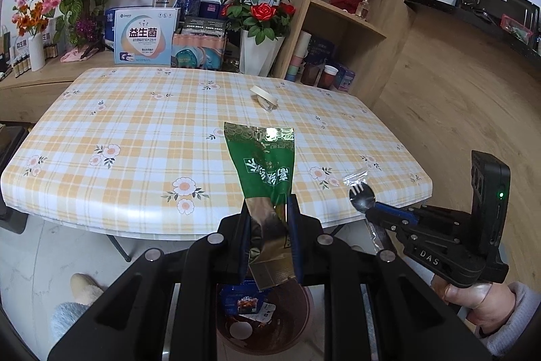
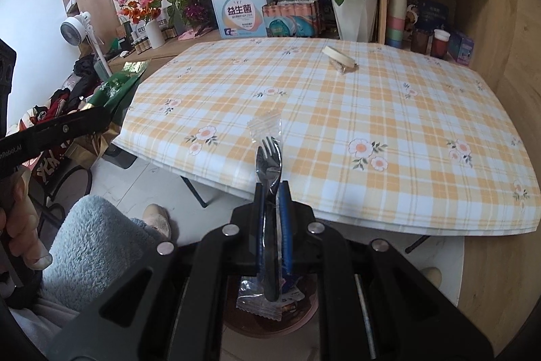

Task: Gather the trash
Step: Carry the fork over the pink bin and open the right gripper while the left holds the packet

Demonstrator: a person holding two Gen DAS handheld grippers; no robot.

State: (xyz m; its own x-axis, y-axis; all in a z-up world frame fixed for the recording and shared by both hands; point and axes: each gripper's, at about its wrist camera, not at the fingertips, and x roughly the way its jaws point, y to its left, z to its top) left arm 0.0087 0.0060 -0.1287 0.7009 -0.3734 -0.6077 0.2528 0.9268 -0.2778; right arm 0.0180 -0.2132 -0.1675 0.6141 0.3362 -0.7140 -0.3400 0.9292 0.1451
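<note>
We hold both tools just off the near edge of the checked table (image 1: 135,137), above the brown bin (image 1: 297,310). Our left gripper (image 1: 268,208) pinches a green foil packet (image 1: 267,164) — its top juts over the table. Our right gripper (image 2: 272,192) is clamped on a wrapped spork (image 2: 268,158). A tape roll (image 2: 339,56) lies far across the table — well apart from both.

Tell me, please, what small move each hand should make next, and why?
Probably open both tools. The left tool pinches a green packet and the right tool a wrapped spork, and the bin with trash in it shows beneath each, so both pieces look likely to drop in.
</note>
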